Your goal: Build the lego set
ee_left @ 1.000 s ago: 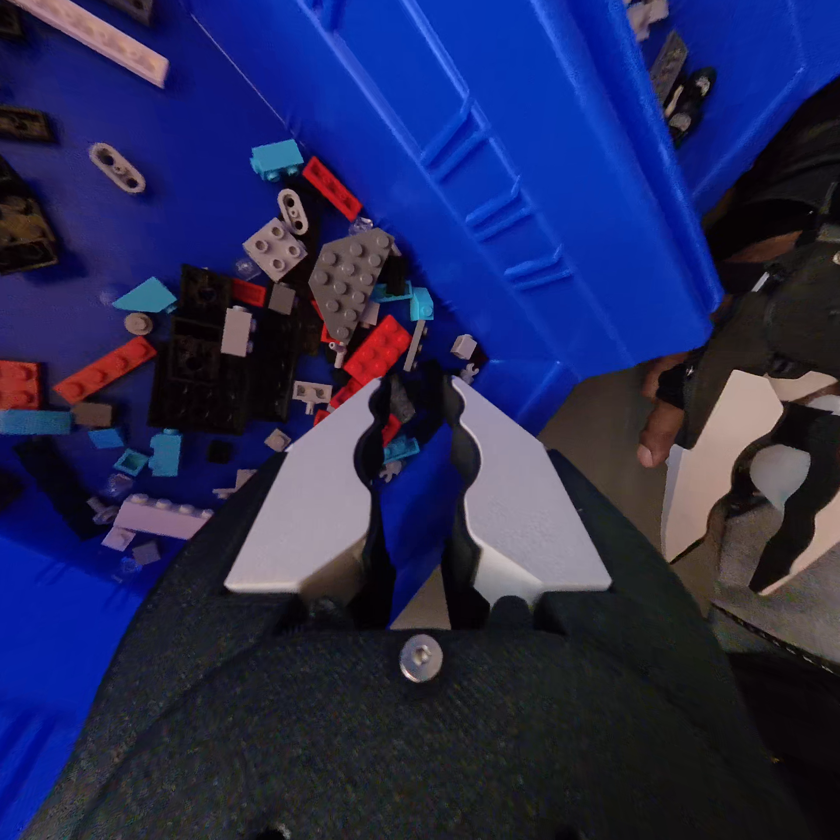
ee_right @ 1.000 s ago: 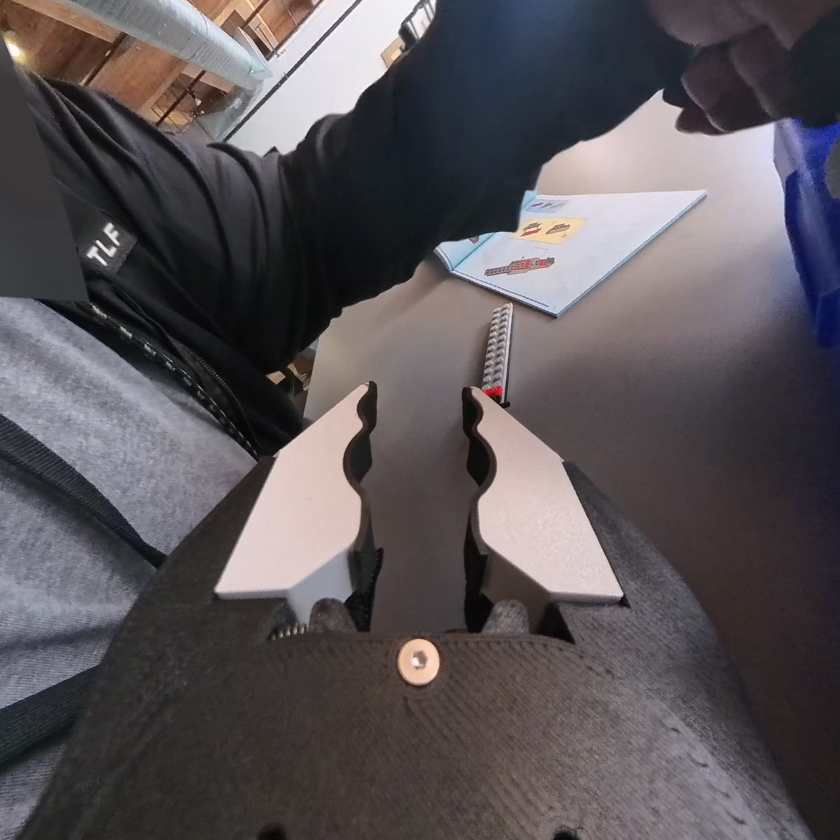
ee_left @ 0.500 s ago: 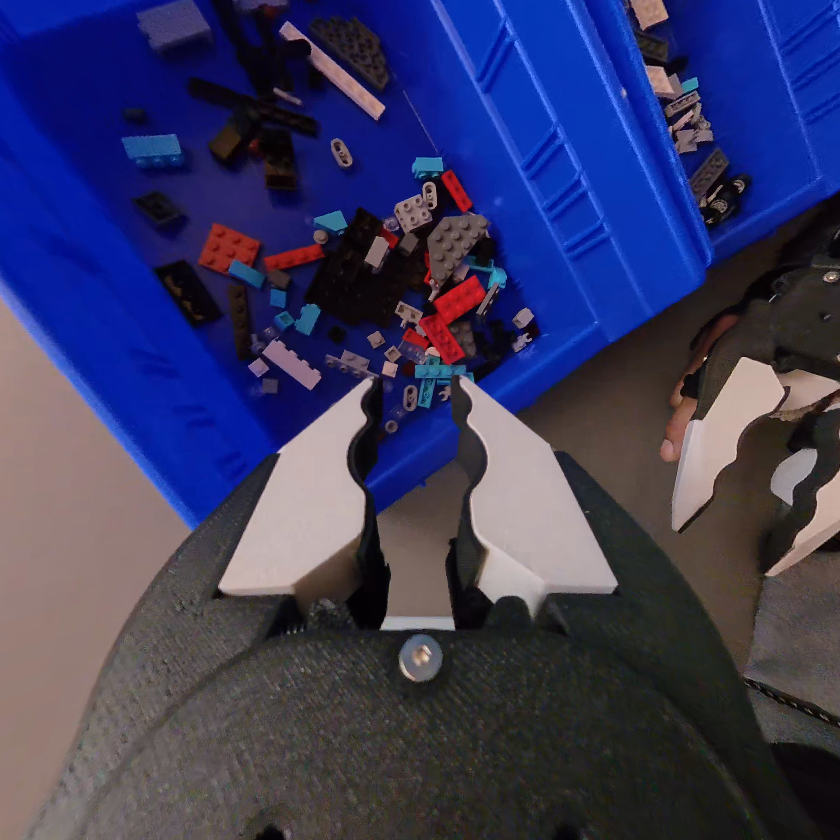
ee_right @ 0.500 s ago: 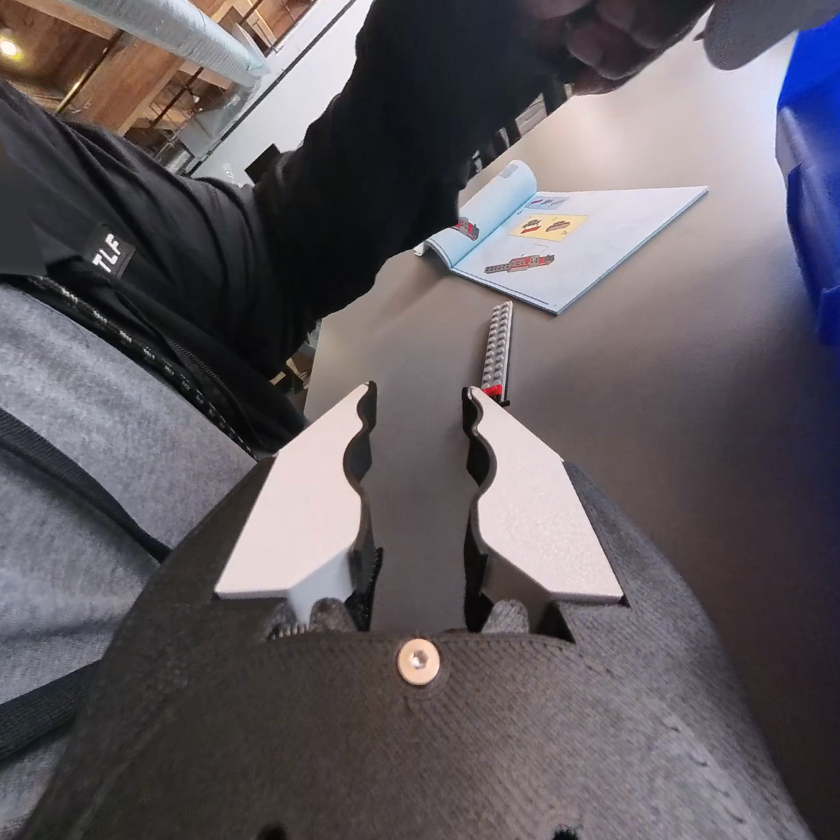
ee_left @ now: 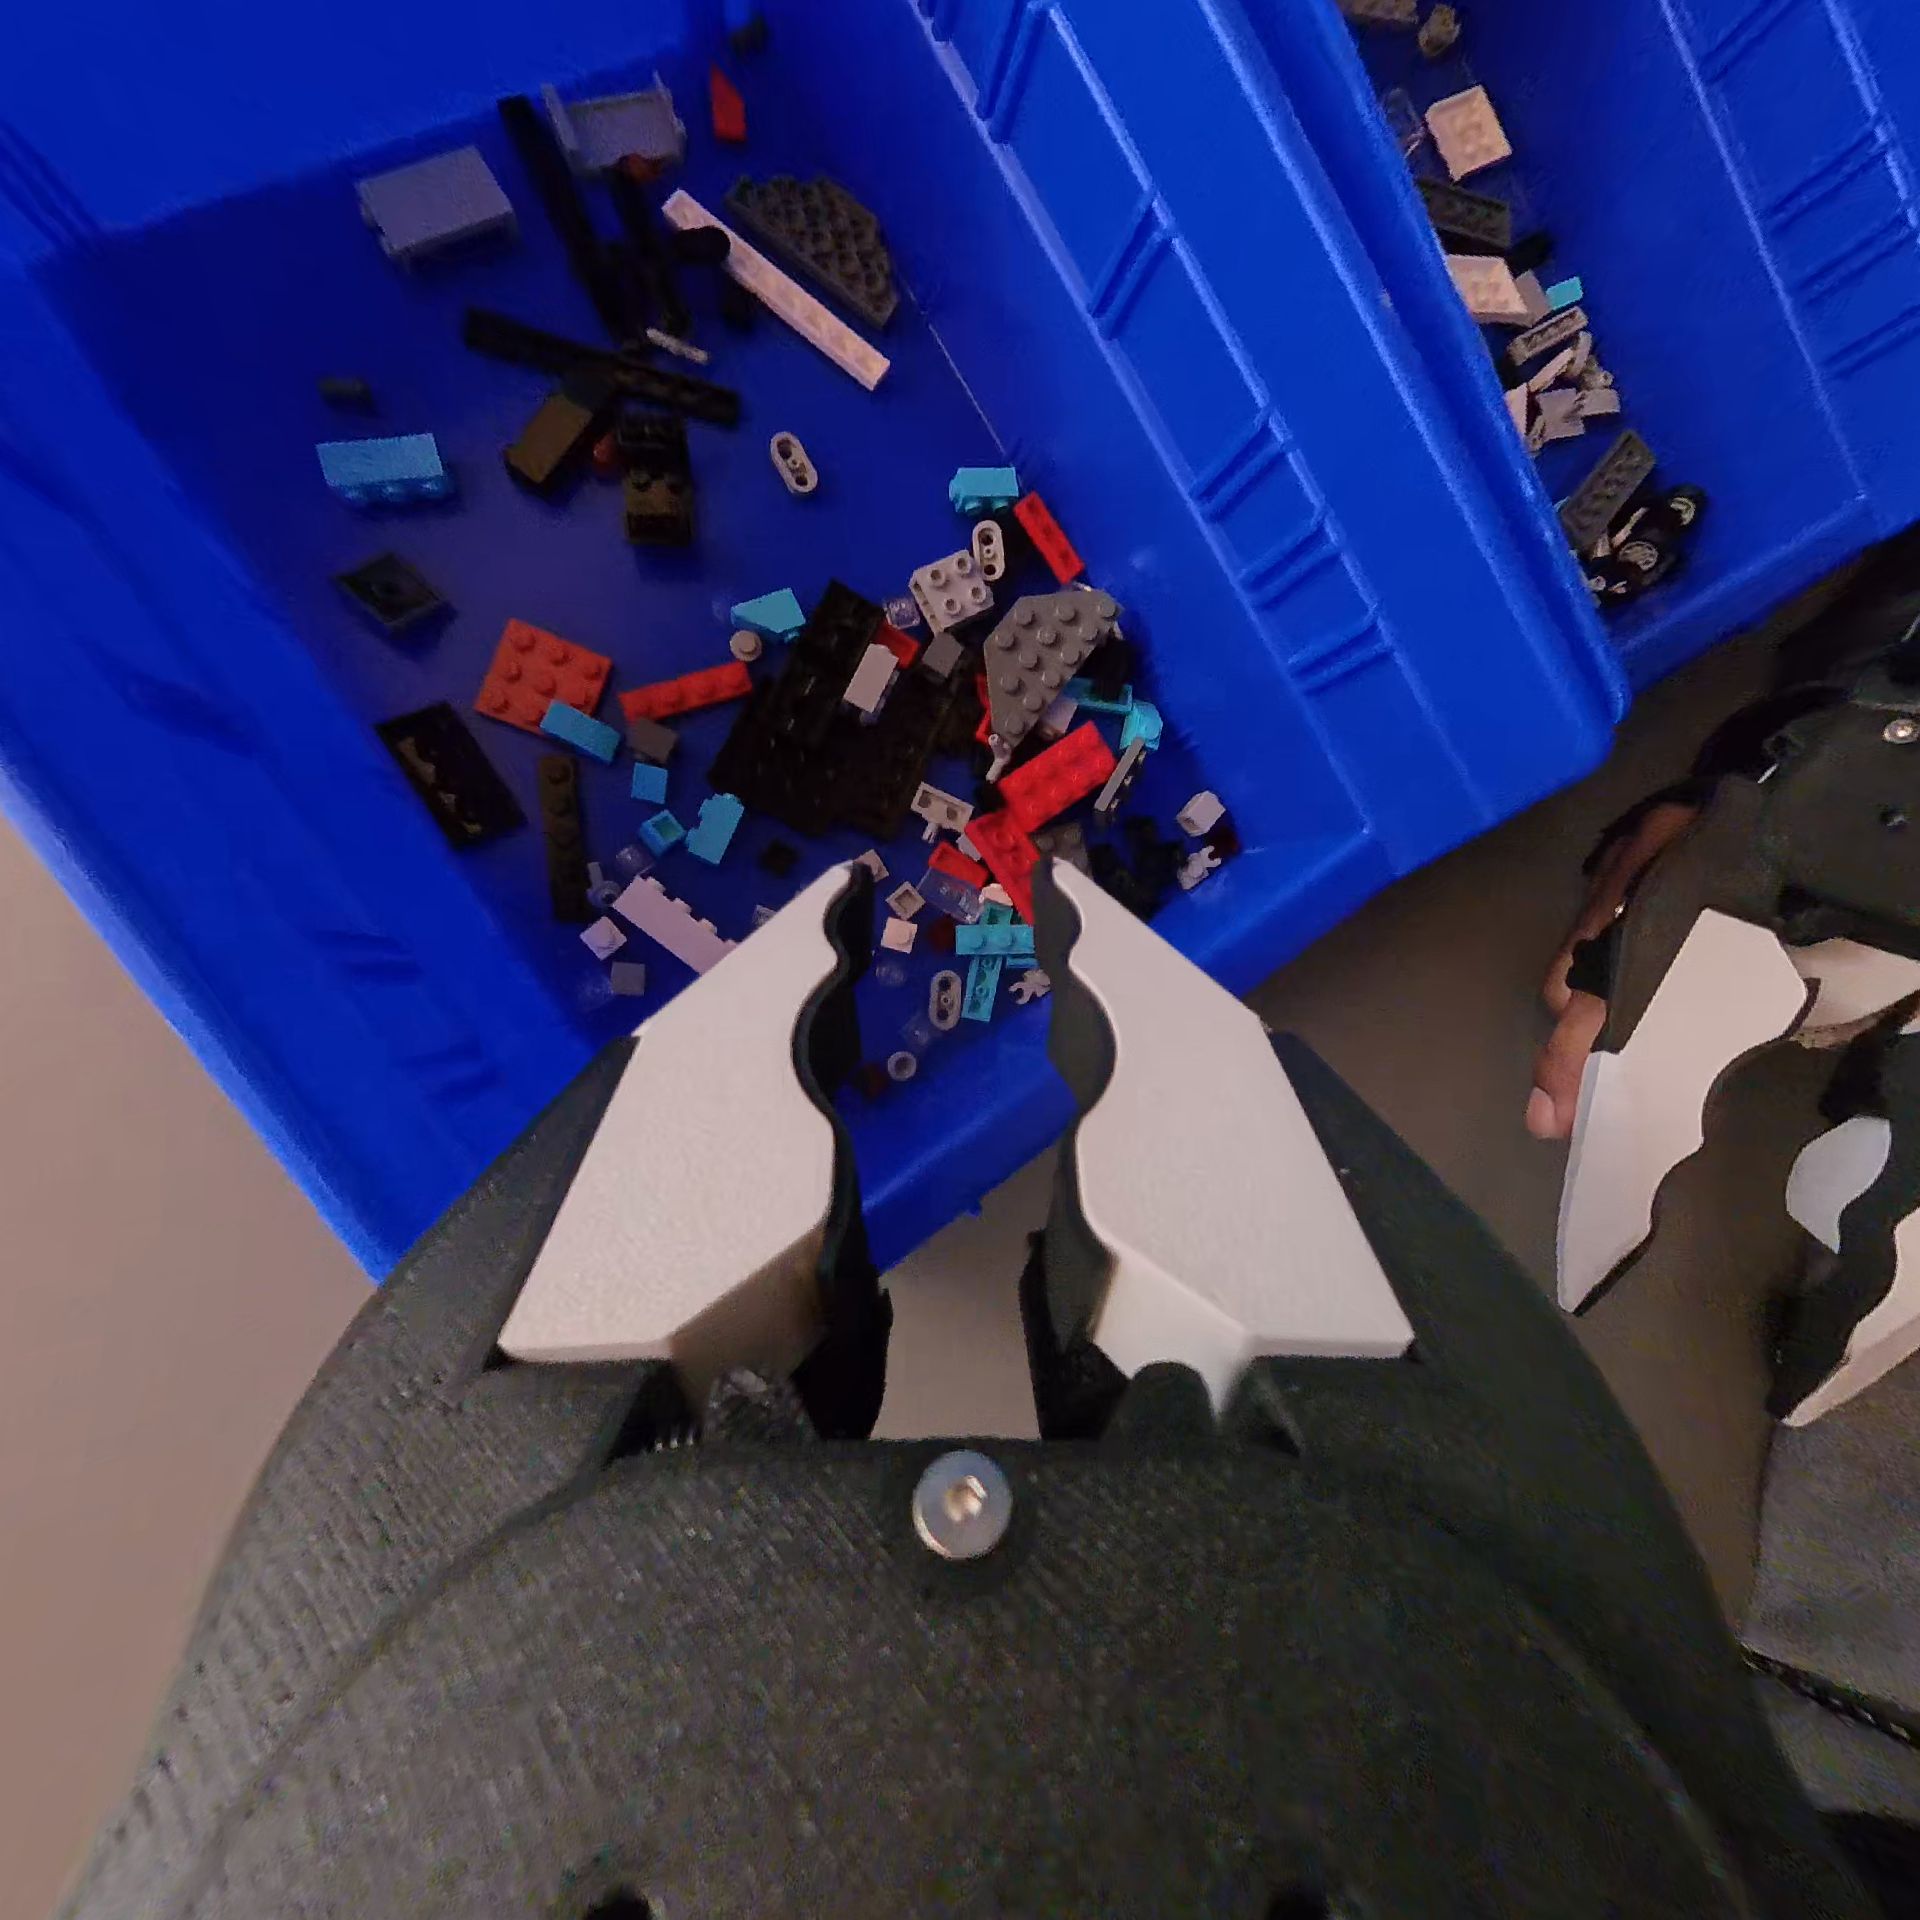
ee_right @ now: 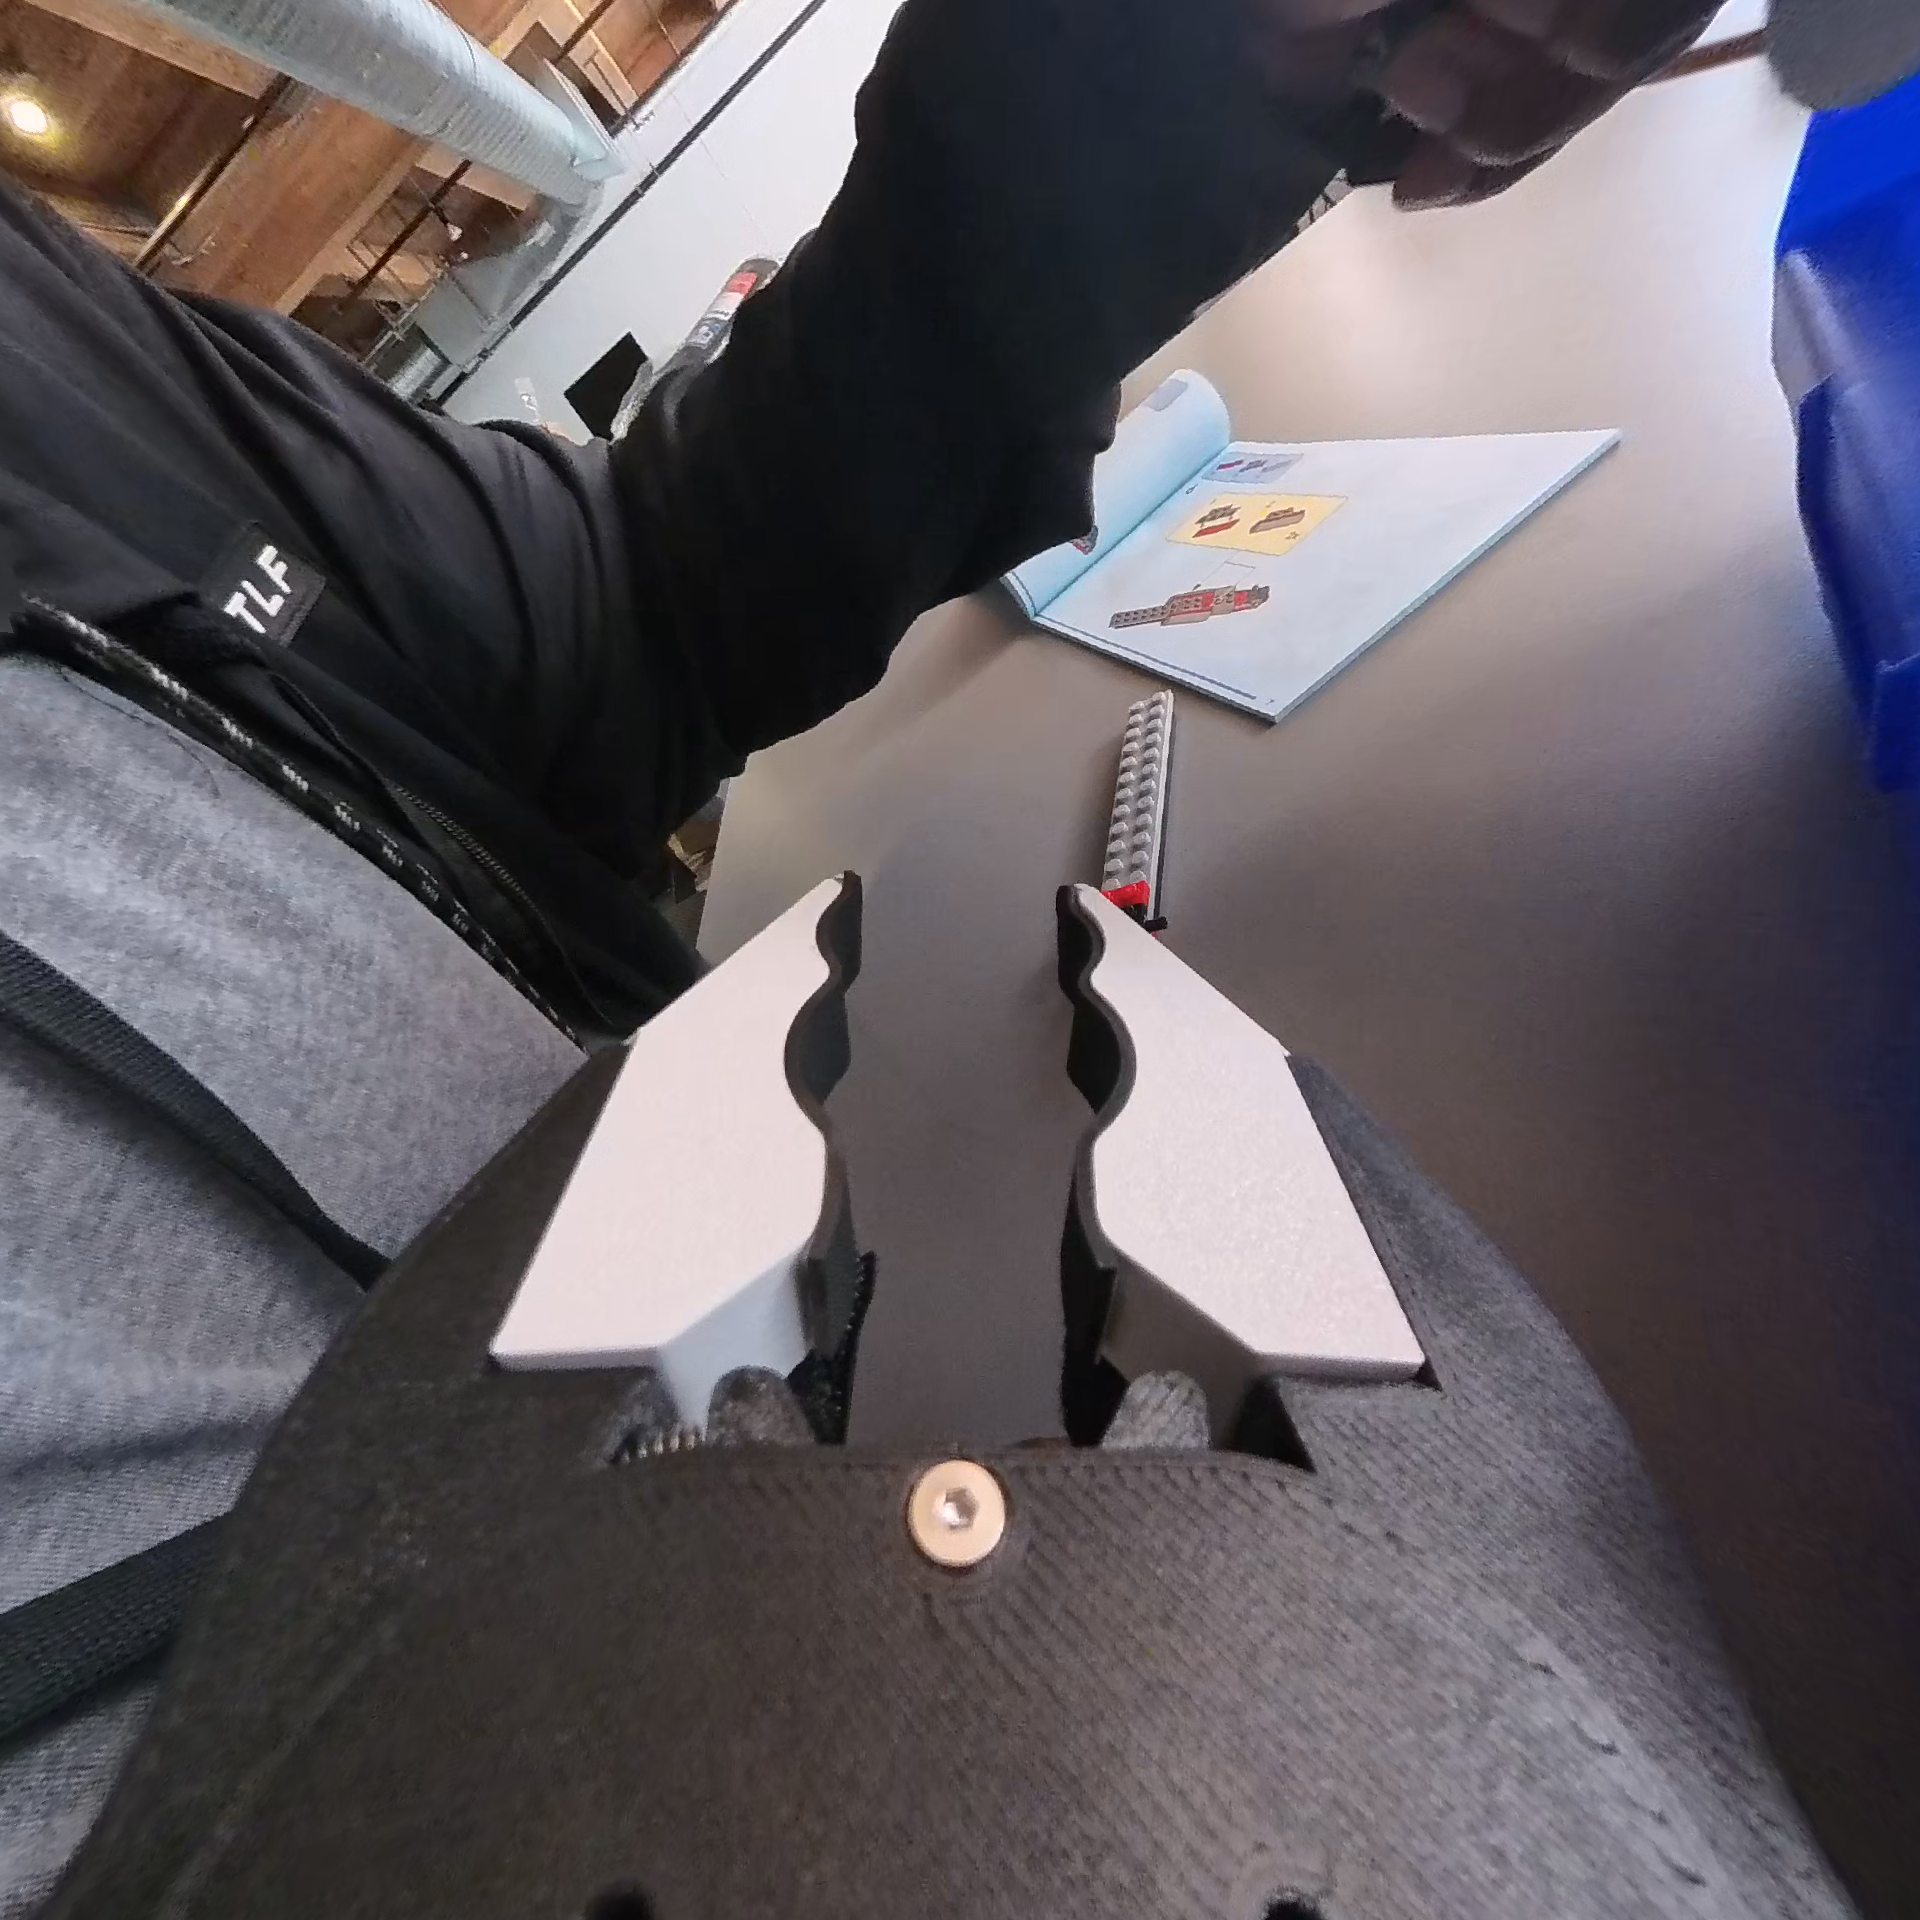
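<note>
My left gripper [ee_left: 948,883] is open and empty, held above the near end of a blue bin [ee_left: 260,852] full of loose lego pieces: red plates [ee_left: 1055,771], a dark grey wedge plate [ee_left: 1039,657], black plates [ee_left: 831,727], turquoise bits. My right gripper [ee_right: 958,902] is open and empty, low over the dark table [ee_right: 1507,1039]. A long grey studded lego assembly [ee_right: 1141,795] with a red end lies on the table just beyond its right fingertip. The right gripper also shows at the right edge of the left wrist view [ee_left: 1704,1122].
A second blue bin [ee_left: 1766,312] with grey and black pieces stands to the right of the first. An open instruction booklet [ee_right: 1320,561] lies on the table past the assembly. A person's black sleeve [ee_right: 883,364] reaches across above it. A blue bin wall [ee_right: 1860,520] is at right.
My left gripper has pulled back and up out of the bin, so the whole bin and the table edge now show. My right gripper has stayed still; the sleeve above it has shifted.
</note>
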Demonstrator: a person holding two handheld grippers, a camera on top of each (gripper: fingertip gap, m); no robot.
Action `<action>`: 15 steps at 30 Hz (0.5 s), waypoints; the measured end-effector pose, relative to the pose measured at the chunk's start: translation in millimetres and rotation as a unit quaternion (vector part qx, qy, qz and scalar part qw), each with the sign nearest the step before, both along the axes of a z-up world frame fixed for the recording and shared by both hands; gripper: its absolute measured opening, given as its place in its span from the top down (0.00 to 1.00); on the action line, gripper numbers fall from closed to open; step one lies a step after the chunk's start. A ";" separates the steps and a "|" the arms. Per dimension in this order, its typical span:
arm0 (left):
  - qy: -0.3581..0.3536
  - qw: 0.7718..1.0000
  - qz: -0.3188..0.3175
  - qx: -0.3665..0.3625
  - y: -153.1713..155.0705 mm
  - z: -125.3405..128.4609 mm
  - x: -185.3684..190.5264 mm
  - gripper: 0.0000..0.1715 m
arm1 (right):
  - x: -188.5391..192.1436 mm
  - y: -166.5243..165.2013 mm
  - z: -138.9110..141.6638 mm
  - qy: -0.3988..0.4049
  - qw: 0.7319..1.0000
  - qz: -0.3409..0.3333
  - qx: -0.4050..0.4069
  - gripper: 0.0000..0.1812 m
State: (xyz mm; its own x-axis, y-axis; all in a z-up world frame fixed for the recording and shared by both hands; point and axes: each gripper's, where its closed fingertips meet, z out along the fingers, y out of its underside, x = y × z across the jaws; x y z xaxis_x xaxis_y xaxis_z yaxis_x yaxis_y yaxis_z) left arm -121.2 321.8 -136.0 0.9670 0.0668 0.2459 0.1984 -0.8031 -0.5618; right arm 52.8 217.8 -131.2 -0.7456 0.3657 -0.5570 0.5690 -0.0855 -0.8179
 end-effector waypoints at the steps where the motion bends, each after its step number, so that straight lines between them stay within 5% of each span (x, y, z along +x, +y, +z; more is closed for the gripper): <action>1: 0.001 1.000 0.001 0.001 0.0 0.4 -0.4 0.82 | 0.0 0.0 0.0 0.000 1.000 0.000 0.000 0.78; 15: -0.005 0.991 0.082 0.107 -16.6 40.5 -19.5 0.81 | -0.5 -0.6 -0.7 -0.002 1.000 0.001 0.001 0.78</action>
State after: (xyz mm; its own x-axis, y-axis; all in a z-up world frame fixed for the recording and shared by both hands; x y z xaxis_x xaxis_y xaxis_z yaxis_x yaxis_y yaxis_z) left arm -140.7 305.2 -95.5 0.9448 0.1690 0.2805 0.3230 -0.6223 -0.7131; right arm 52.3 217.2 -131.8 -0.7442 0.3655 -0.5592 0.5722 -0.0832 -0.8159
